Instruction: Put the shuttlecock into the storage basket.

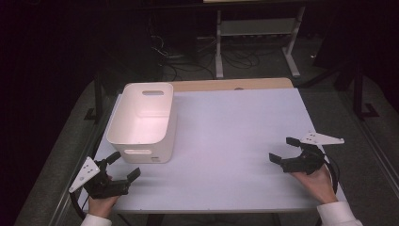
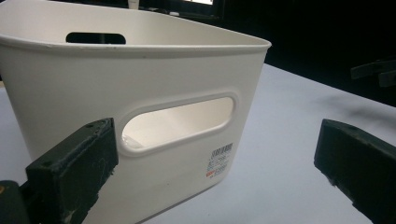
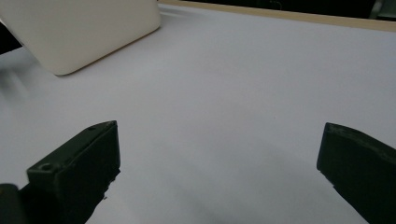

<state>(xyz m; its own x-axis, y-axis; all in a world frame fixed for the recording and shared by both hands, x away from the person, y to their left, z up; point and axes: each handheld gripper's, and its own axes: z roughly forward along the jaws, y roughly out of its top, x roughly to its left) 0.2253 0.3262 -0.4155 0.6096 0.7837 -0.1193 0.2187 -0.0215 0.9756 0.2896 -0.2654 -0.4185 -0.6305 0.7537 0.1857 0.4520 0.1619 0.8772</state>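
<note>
A white plastic bin (image 1: 141,122) with slot handles stands upright on the left half of the table (image 1: 235,127); its inside looks empty. My left gripper (image 1: 124,165) is open at the front left corner, just in front of the bin's near wall (image 2: 154,121), holding nothing. My right gripper (image 1: 283,149) is open near the front right of the table, jaws pointing left over bare tabletop (image 3: 224,93), with nothing between them. In the right gripper view, a corner of the bin (image 3: 84,32) lies at the top left.
The table's wooden far edge (image 1: 230,84) borders a dark floor with cables and a white metal stand (image 1: 254,37). Dark rails run along both sides of the table. A barcode label (image 2: 218,161) is on the bin's near wall.
</note>
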